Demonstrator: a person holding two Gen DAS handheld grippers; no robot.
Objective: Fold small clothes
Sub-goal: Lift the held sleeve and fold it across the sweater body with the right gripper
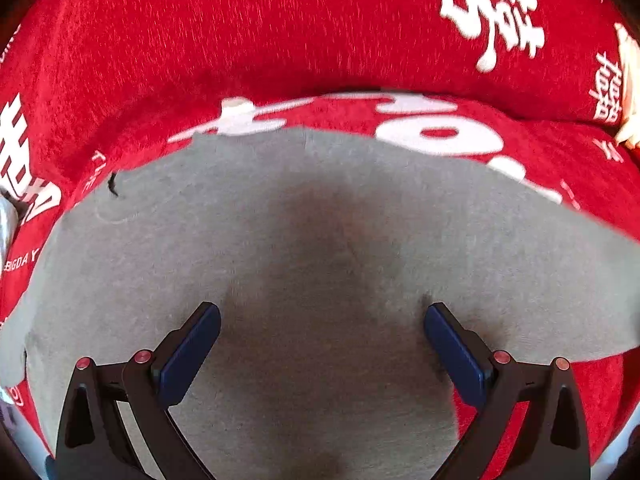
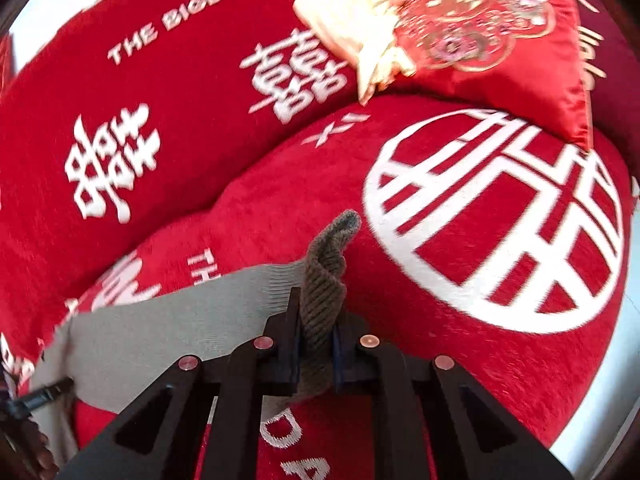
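Left wrist view: the left gripper [image 1: 322, 320] hangs over a grey garment [image 1: 280, 248] with its fingers [image 1: 192, 354] spread wide, nothing between them. The garment lies flat on a red cover [image 1: 240, 32] printed with white characters; a darker patch, apparently shadow, marks the cloth just ahead of the fingertips. Whether the pads touch the fabric cannot be told. A small dark mark [image 1: 113, 184] sits at the garment's far left edge. Beyond the garment the cover rises into a rounded ridge across the whole upper field, closing off the view behind it.

Right wrist view: the right gripper [image 2: 316, 352] is pressed together on the garment's ribbed band [image 2: 326, 280], which bunches into a fold and stands up past the fingertips. The rest of the garment [image 2: 160, 340] stretches away to the left over the same cover [image 2: 240, 208]. A large white circular emblem [image 2: 496, 220] is printed on the cover just right of the gripper. Farther back, a red satin pillow [image 2: 500, 48] with gold embroidery rests on the cover, and a cream cloth [image 2: 352, 20] lies against its left side. A dark object [image 2: 36, 398] touches the garment's lower left edge; its identity cannot be told.
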